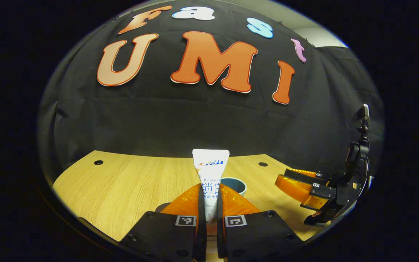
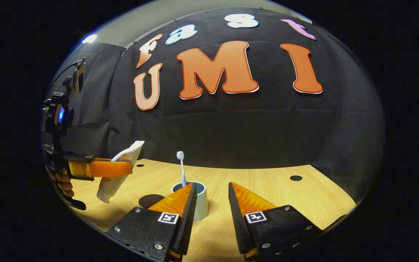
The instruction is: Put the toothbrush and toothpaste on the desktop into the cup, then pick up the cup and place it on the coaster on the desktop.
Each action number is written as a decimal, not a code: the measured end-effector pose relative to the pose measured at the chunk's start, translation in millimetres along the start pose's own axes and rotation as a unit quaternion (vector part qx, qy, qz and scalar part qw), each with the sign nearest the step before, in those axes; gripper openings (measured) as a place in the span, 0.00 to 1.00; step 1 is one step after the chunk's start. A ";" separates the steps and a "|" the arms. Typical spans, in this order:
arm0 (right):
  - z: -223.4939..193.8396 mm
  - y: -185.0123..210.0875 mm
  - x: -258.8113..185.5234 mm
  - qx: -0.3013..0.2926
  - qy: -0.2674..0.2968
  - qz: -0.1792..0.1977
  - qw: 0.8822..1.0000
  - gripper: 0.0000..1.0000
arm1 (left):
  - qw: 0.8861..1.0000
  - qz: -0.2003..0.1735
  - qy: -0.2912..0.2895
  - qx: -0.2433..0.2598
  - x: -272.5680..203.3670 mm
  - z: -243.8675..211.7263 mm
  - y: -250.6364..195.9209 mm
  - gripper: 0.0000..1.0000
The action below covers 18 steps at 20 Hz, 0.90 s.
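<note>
The left gripper [image 2: 122, 168] holds a white toothpaste [image 2: 120, 174] tube, jaws clamped, above the table [image 2: 267, 185] left of the cup [image 2: 201, 203] holding an upright toothbrush [image 2: 181, 167], while the right gripper [image 2: 211, 198] hovers with jaws apart.

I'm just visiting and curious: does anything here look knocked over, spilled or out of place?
Nothing stands out. The toothbrush stands in the cup, head up. The left claw holds the toothpaste clear of the desk. The right claw is open beside the cup.
</note>
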State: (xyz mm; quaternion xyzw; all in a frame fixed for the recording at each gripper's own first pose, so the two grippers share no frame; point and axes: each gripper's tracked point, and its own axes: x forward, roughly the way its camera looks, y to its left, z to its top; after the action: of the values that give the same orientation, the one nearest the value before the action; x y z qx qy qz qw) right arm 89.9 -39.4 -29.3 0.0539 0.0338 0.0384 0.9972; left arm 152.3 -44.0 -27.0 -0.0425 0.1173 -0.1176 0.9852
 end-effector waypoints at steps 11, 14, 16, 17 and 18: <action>-8.2 -24.9 -33.2 -0.005 0.009 -0.030 0.999 0.54 | 0.997 -0.061 -0.054 -0.015 74.2 22.6 -7.9 0.14; -6.9 -29.4 -41.3 -0.011 0.006 -0.036 0.999 0.53 | 0.994 -0.076 -0.080 -0.016 95.5 24.5 -14.9 0.14; -9.0 -29.9 -46.3 -0.009 0.008 -0.035 0.999 0.53 | 0.992 -0.083 -0.092 -0.008 108.4 27.8 -23.2 0.14; -9.9 -29.8 -48.2 -0.010 0.009 -0.035 0.999 0.53 | 0.992 -0.084 -0.097 -0.005 114.7 30.0 -29.9 0.14; -11.7 -30.5 -50.5 -0.012 0.012 -0.035 0.999 0.53 | 0.991 -0.089 -0.099 -0.002 124.8 25.5 -40.9 0.15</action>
State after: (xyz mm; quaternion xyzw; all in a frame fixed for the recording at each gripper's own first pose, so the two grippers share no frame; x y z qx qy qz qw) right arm 41.1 -72.5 -41.1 0.0404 0.0469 0.0044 0.9981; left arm 267.3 -112.4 -25.4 -0.0658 0.0146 -0.2001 0.9775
